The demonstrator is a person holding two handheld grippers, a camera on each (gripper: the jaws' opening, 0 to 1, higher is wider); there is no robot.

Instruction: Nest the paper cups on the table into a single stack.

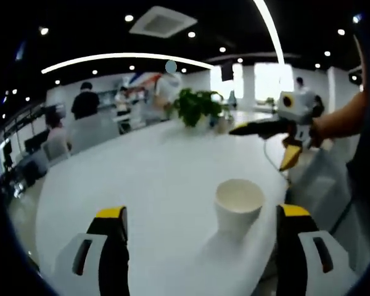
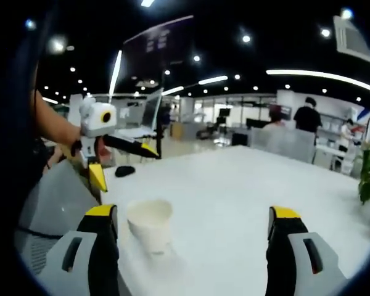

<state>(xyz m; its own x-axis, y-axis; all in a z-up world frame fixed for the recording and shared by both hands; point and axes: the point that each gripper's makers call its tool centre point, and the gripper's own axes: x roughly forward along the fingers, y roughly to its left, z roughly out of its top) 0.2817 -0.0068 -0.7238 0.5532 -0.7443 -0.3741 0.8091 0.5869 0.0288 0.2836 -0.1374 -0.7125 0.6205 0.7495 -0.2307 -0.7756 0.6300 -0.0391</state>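
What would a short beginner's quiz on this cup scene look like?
1. True or false: the paper cup stands upright on the white table.
2. The left gripper has its jaws: A) clamped on the cup, B) wide apart, empty.
3. Which plant stands at the table's far side in the left gripper view?

Key: 1 true. 2 B; the right gripper is likewise open. 3 a leafy green plant.

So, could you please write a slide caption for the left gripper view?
Open left gripper facing an upright paper cup on the white table, right gripper open beyond.
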